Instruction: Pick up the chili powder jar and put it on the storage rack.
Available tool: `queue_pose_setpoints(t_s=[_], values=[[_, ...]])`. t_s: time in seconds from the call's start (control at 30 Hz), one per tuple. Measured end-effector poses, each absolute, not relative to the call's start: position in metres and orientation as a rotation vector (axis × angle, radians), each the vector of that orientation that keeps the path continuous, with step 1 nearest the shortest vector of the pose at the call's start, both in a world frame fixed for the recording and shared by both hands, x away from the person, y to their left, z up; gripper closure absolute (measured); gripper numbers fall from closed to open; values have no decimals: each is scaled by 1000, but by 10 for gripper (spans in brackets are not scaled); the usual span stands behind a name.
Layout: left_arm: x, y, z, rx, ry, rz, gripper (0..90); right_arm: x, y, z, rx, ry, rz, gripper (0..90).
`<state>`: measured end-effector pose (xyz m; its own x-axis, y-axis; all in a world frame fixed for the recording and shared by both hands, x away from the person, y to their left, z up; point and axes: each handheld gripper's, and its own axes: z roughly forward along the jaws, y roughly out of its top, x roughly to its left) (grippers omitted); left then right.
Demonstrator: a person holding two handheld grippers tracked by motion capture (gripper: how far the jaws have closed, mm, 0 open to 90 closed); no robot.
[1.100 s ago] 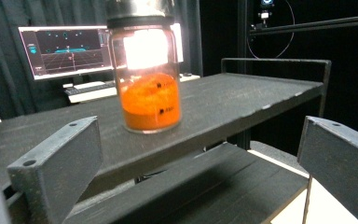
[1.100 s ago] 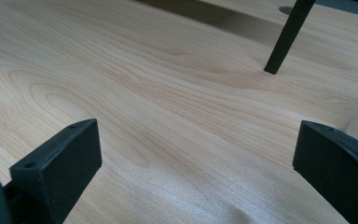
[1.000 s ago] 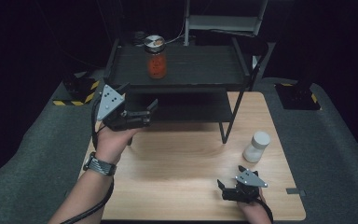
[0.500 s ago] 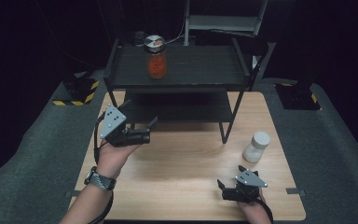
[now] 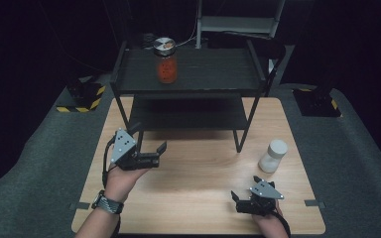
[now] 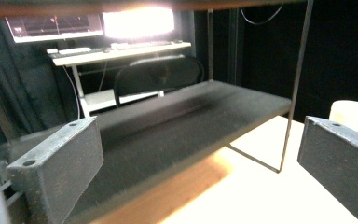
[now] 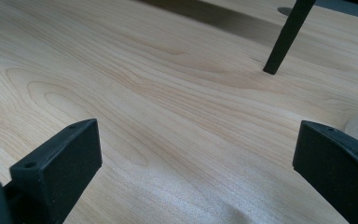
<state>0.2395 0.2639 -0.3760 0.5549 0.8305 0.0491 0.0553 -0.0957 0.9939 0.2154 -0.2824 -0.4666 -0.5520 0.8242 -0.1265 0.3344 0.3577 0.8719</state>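
White bottle (image 5: 273, 155) stands upright, long axis vertical, near the tabletop's (image 5: 198, 183) right edge, just outside the rack's (image 5: 188, 74) front right leg. Right gripper (image 5: 240, 202) sits low at the front right corner, jaws wide apart, empty, bottle cut off at its view's right edge. Left gripper (image 5: 159, 150) hovers by the left edge, jaws apart, facing the lower shelf. Open wood lies between them. Orange jar (image 5: 166, 62) stands on the rack's top shelf.
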Motion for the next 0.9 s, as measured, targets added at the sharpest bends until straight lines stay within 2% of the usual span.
queue_pose_setpoints(t_s=[0.9], values=[[222,261,-442,1649,858,702,4,214,-281,-467,997,2061,1128,6]])
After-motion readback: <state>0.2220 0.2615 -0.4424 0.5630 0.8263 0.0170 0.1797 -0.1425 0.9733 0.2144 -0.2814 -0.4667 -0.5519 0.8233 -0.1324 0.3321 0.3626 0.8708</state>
